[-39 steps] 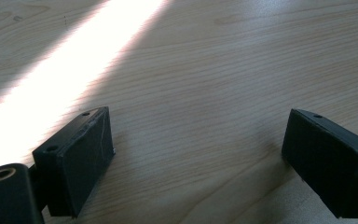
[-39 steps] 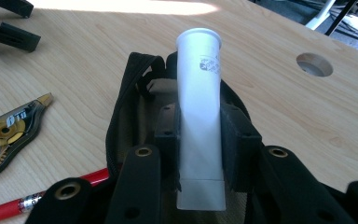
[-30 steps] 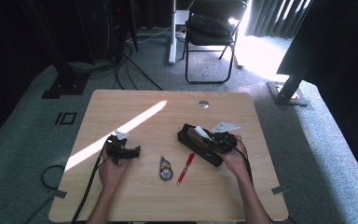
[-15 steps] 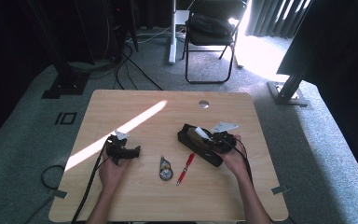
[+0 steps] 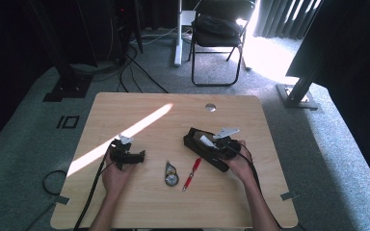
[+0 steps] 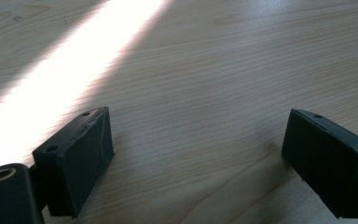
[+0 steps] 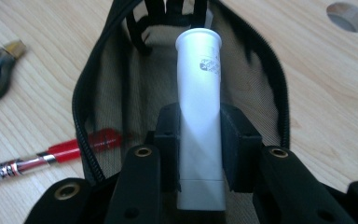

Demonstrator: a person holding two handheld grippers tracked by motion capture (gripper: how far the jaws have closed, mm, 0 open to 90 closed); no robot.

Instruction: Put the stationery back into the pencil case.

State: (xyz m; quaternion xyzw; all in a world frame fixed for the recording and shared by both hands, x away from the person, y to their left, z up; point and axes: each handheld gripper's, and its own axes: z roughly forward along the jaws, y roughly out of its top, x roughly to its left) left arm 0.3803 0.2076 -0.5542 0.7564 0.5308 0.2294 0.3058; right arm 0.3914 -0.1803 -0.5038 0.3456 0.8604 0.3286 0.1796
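High view: against the earlier frames I find nothing shifted; my right gripper (image 5: pixel 221 147) hangs over the open black pouch (image 5: pixel 203 148) on the surface (image 5: pixel 139 202). Left gripper view: jaws apart, empty. Right gripper view: jaws clamped on the white tube (image 7: pixel 199 88), poised inside the pouch mouth, so I judge insertion pending.

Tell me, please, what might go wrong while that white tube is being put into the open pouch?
The right gripper pinches the smooth white tube near its lower end only, so it may pivot or slip. The pouch has nothing holding it and could slide. Its zipper edge lies over the red pen, which may get dragged.
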